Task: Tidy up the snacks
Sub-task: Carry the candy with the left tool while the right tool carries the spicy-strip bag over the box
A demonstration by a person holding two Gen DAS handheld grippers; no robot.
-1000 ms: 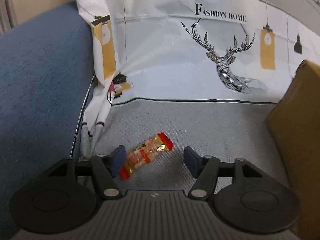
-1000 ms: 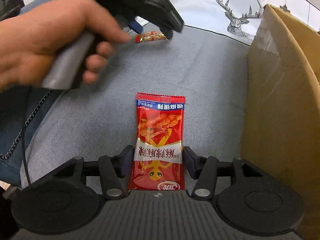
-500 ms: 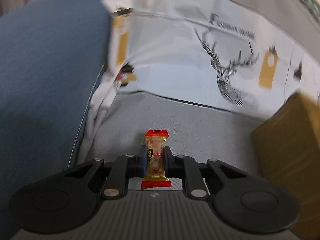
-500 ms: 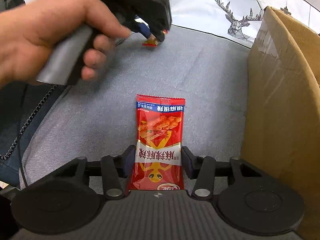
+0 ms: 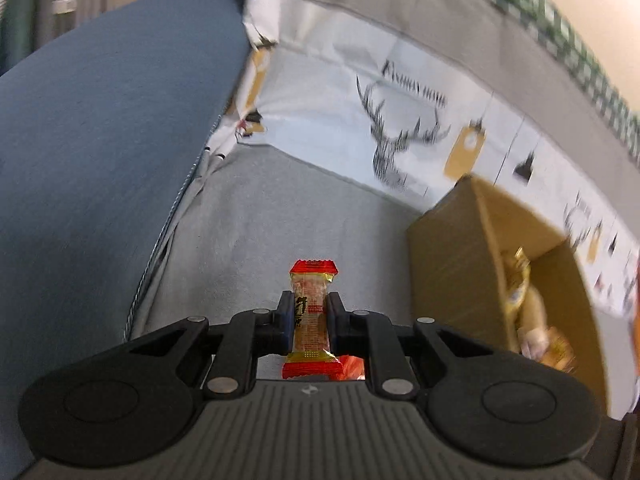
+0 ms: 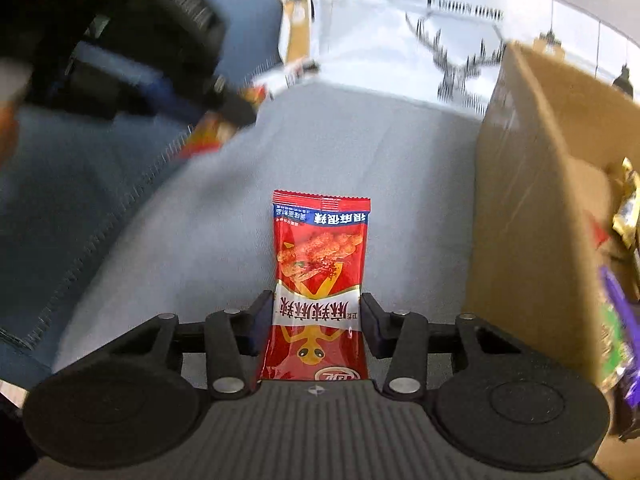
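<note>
— So what has each one got hold of?

— Left gripper [image 5: 308, 322] has its pads squeezed tight on a small orange-and-red snack bar [image 5: 311, 312], gripped across the middle, one red end poking out ahead of the fingertips and the other tucked back under them. It looks lifted clear of the grey cloth [image 5: 288, 216].

— And the other?

— Right gripper [image 6: 316, 326] is about half open, a finger on either side of the red snack packet [image 6: 320, 280]. The packet fills the gap edge to edge, so I'd call it held by its sides, though the pads barely dent it. Most of it sticks out past the fingertips; whether it rests on the cloth, I cannot tell.

— Why narrow-side grips?

— Probably so each wrapper hangs lengthwise and drops in cleanly.

— Drops in where?

— The cardboard box [image 6: 532, 184], off to the right of both sets of fingers, open-topped, with wrapped snacks [image 6: 626, 208] already inside. That seems the likely destination.
</note>
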